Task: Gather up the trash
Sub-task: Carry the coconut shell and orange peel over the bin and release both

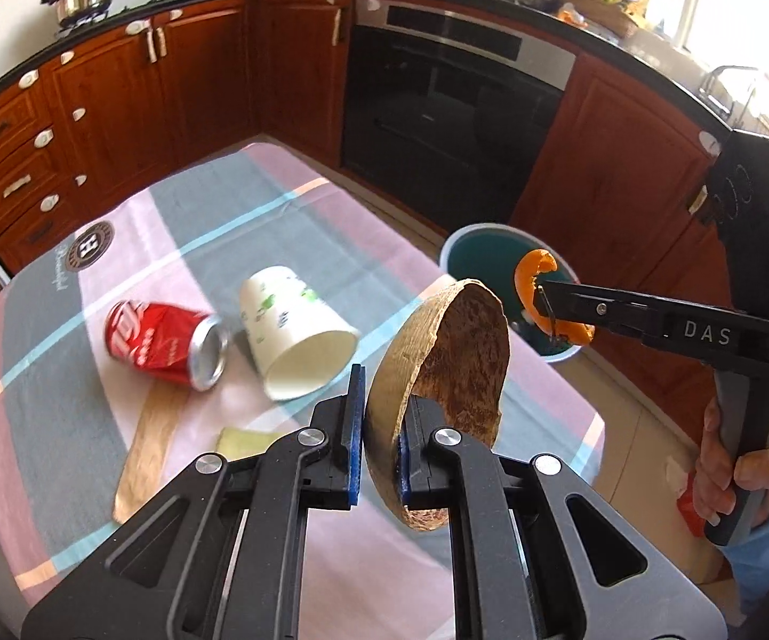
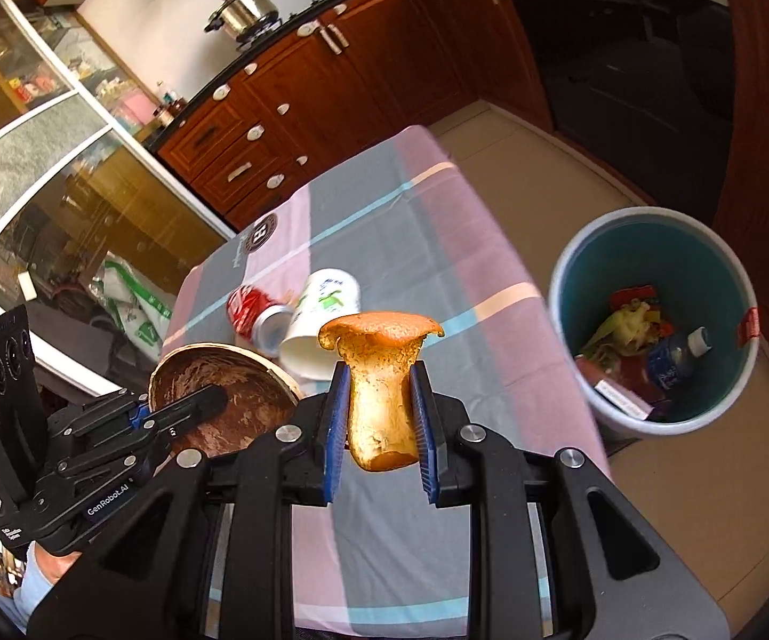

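The left gripper [image 1: 382,432] is clamped on the rim of a halved coconut shell [image 1: 454,368]: one blue pad presses the smooth outer wall, the other sits inside the hollow, and the jaws are almost together with only the shell wall between them. The shell stands on edge above the near right part of the table [image 1: 299,213], its long axis running up and away from the fingers, its rough brown hollow facing right.

The right gripper [image 2: 379,426] is closed on a strip of orange peel [image 2: 382,389], jaws a little apart with the peel filling the gap. The peel's long axis runs along the fingers; its flared end points away from the camera, pale pith towards the lens.

On the striped cloth lie a crushed red can [image 1: 166,344] on its side, open end to the right, and just beside it a white paper cup [image 1: 299,333], also on its side with its mouth towards the near right. A flat wooden stick [image 1: 147,448] lies near the can.

The left wrist view shows the peel from the side as a curled orange arc [image 1: 536,293] in front of the bin [image 1: 470,250], and a hand [image 1: 752,469] on the right gripper's handle. Only the right wrist view looks into the bin [image 2: 651,320], standing on the floor right of the table: a blue-labelled bottle [image 2: 675,354], vegetable scraps and wrappers lie at the bottom.
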The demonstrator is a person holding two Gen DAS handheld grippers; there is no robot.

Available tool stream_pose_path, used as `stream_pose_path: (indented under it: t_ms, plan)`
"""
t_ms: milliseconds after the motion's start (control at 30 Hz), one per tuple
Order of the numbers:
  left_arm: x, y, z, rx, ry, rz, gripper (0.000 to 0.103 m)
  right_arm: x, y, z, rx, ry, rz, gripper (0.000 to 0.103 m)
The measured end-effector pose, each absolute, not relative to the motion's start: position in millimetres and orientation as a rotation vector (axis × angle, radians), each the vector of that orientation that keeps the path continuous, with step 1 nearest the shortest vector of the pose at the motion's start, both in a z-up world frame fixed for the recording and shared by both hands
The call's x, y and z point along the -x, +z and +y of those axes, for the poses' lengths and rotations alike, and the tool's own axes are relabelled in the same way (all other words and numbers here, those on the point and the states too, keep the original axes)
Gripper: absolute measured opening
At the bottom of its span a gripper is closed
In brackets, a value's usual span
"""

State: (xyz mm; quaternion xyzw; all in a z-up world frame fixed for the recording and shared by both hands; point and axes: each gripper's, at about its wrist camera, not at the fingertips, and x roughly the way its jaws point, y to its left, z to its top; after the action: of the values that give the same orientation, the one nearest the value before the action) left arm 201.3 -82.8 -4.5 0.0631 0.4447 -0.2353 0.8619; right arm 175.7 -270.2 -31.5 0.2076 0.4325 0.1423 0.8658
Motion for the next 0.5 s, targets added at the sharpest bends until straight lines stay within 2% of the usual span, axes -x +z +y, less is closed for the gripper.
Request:
stream_pose_path:
  t_ms: [267,500]
  plan:
    - [-251,-21,-195,-0.197,-0.593,0.966,0.010,-191,-58,-386,-0.535,0.108,0.895,0.022]
    - [-287,-71,-269,-0.282,-0.616,1.049,0.010,-209,-116,-448,-0.593,-0.022,0.996,0.022]
